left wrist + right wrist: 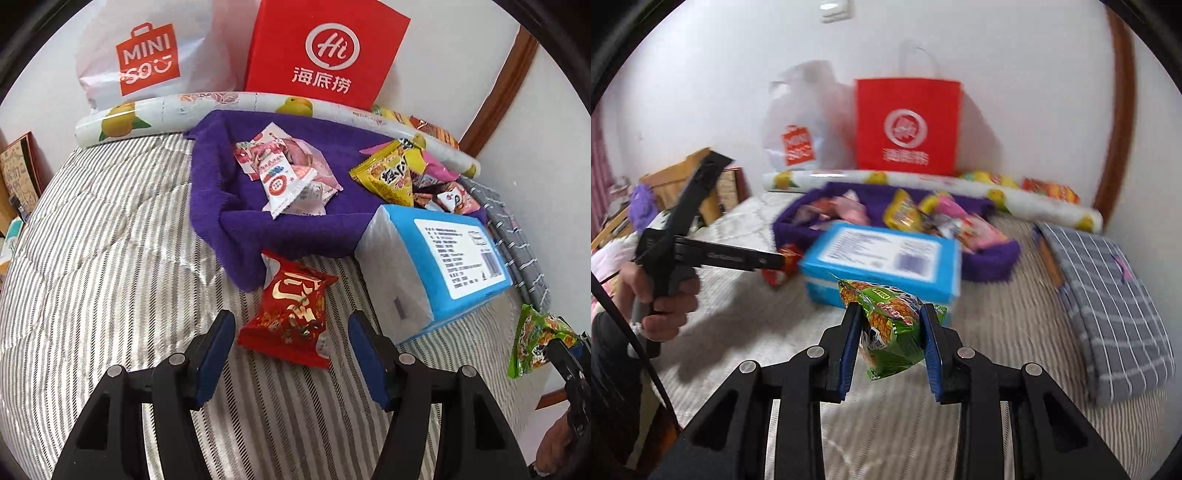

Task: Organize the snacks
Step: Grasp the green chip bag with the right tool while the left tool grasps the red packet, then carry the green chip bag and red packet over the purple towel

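Observation:
A red snack packet point(291, 312) lies on the striped bed cover just in front of my left gripper point(291, 325), which is open around its near end. A purple towel point(225, 218) shaped as a tray holds pink and white packets point(284, 173) and, to the right, a yellow packet point(388, 173). My right gripper point(891, 314) is shut on a green snack packet point(890, 325), held above the bed; it also shows in the left wrist view point(535, 343). The left gripper appears in the right wrist view point(775, 260) by the red packet point(785, 264).
A blue tissue pack point(439, 254) lies right of the red packet, at the towel's front edge. A red paper bag point(325, 51), a white Miniso bag point(147, 55) and a fruit-print roll point(155, 114) stand at the wall. A grey checked cloth point(1108, 295) lies at the right.

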`<state>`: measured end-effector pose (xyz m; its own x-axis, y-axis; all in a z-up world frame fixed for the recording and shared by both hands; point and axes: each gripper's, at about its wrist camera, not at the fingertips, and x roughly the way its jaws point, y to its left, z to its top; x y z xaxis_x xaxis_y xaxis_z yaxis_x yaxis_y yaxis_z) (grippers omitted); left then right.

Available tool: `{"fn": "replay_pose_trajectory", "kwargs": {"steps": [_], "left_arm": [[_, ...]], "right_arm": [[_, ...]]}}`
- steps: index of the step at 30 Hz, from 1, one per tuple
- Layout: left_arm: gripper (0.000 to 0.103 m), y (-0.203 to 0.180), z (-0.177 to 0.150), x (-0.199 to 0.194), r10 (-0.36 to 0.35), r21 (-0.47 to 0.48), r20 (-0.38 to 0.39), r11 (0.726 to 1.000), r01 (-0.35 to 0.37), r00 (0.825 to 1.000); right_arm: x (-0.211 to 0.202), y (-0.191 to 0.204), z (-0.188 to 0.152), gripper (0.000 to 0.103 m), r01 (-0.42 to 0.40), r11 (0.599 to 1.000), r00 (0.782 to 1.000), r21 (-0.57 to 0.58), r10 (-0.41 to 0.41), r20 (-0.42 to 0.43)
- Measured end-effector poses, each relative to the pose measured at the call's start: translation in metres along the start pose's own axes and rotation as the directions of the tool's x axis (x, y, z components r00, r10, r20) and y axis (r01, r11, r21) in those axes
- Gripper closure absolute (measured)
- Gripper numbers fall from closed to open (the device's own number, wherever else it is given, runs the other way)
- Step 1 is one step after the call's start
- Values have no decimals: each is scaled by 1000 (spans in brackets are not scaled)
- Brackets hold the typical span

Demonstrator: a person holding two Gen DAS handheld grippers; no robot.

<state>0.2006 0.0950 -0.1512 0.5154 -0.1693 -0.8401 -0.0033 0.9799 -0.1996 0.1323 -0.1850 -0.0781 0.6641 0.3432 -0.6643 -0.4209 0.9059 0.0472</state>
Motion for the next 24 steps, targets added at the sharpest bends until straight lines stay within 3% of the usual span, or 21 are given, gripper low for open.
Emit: {"fn": "replay_pose_trajectory", "kwargs": {"steps": [5,10,15,18,19,20,22,24], "left_arm": [[42,-7,2,11,44,29,-4,999,-44,999],[42,-9,3,20,73,45,-4,996,-73,997],[42,-16,5,25,115,73,4,991,-115,993],[57,-23,3,27,176,121,24,977,-178,984],[65,-24,3,26,162,125,27,978,-165,986],[65,-23,3,24,159,123,27,979,-161,987],[66,-20,2,21,150,112,26,982,-152,988],[67,-16,1,16,141,102,27,984,-143,990]], "right_arm": [[12,-5,-9,71,55,998,998,-16,-56,-26],[24,5,-11,71,30,998,998,-55,-33,-53],[39,20,-13,70,54,991,995,-121,-63,-72],[47,26,-13,70,55,988,995,-147,-66,-75],[48,27,-13,70,54,987,995,-148,-66,-74],[50,27,-13,70,53,988,995,-146,-64,-73],[51,29,-12,67,42,989,996,-143,-53,-73],[52,30,-12,48,34,989,996,-142,-45,-81]]}}
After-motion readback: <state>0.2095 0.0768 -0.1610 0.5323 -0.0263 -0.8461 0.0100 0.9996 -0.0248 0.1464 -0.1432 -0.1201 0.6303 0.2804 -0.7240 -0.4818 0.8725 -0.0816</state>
